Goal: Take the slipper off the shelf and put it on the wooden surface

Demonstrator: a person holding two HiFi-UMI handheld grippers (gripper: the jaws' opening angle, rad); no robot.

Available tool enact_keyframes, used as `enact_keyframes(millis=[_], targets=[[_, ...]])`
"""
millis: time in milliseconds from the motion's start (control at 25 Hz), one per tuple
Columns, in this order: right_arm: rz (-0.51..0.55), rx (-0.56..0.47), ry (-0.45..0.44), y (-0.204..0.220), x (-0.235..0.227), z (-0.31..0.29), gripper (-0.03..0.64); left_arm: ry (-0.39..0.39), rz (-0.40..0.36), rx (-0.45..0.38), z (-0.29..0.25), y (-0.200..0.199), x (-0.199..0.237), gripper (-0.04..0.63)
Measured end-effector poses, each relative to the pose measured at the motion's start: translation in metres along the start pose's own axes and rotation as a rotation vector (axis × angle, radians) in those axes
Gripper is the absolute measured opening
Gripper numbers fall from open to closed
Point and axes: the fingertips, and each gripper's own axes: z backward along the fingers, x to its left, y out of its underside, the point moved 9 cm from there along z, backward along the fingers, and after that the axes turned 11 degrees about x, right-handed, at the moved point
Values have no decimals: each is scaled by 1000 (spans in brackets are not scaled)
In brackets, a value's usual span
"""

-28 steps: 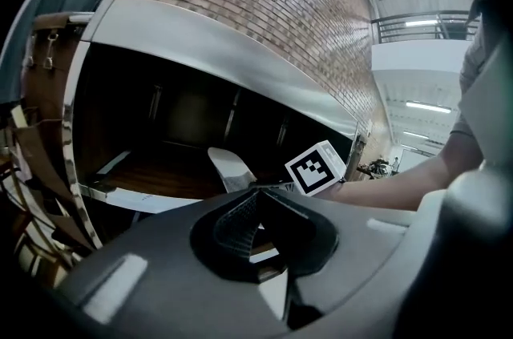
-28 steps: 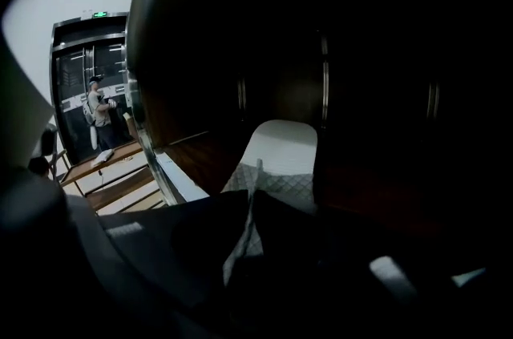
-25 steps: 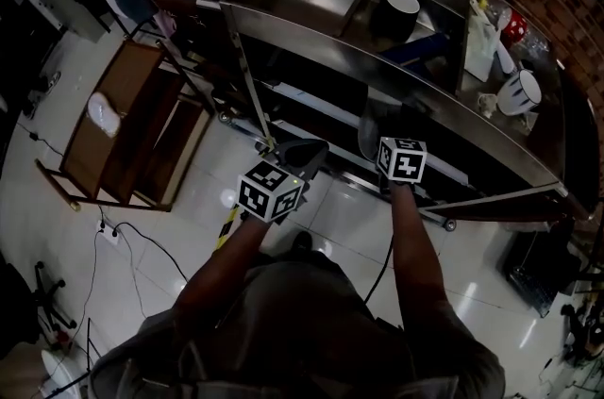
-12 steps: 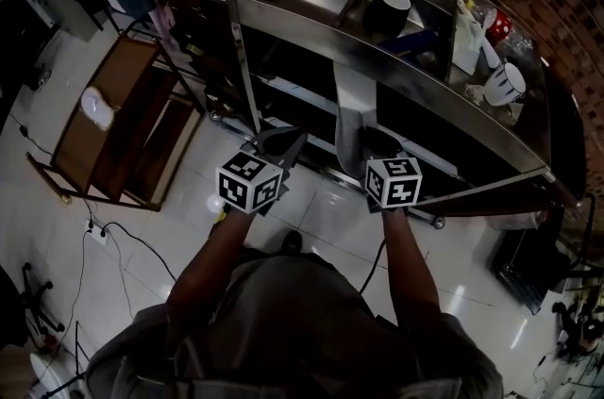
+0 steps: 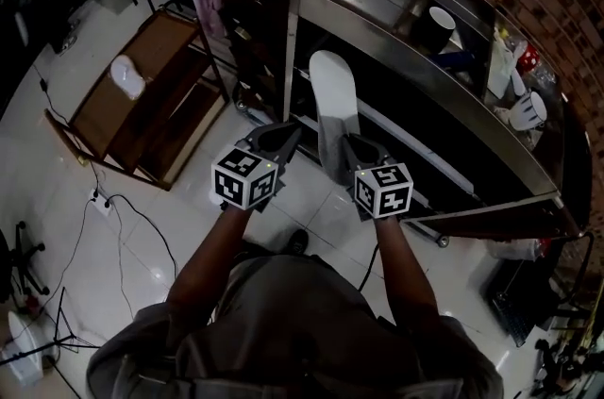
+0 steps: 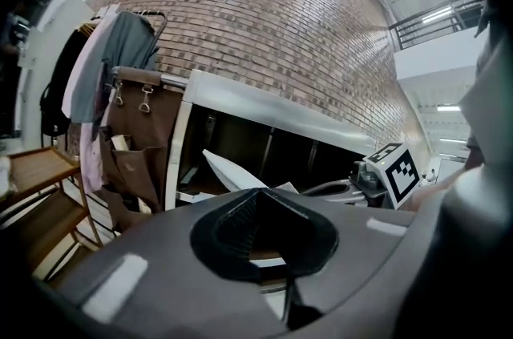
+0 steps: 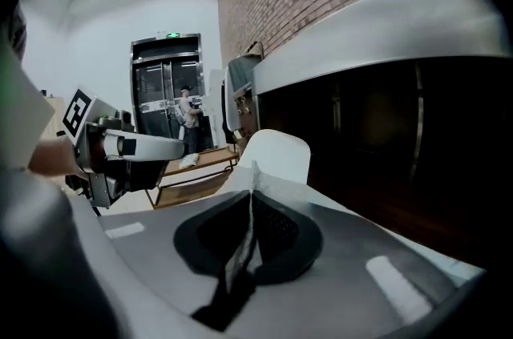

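One slipper [image 5: 332, 100]: white, clamped in your right tongs [image 7: 252, 167].
Left tongs [image 6: 259, 193]: closed tight, holding nothing.

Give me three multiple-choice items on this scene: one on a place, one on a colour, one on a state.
1. The mug stands:
A) on the floor
B) on top of the metal shelf
C) on the wooden rack

2. The slipper in the air is:
A) white
B) red
C) black

3. The right gripper is:
A) wide open
B) shut on nothing
C) shut on the slipper

Key: 1 B, it sits on the shelf's top deck. 2 A, it shows white in the head view. 3 C, its jaws pinch the slipper's edge.
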Motion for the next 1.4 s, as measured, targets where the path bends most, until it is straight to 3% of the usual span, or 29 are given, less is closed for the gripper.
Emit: enact_keyframes(millis=[360,880,1400], targets=[[106,10,-151,-42,103,-61,6,-162,84,-48,107,27,65,3],[281,12,-373,-121,297,-189,6,-452,228,-149,303,82,179,3],[438,95,-634,-185,421,-350,6,-708,379,-222,378,108,290,3]])
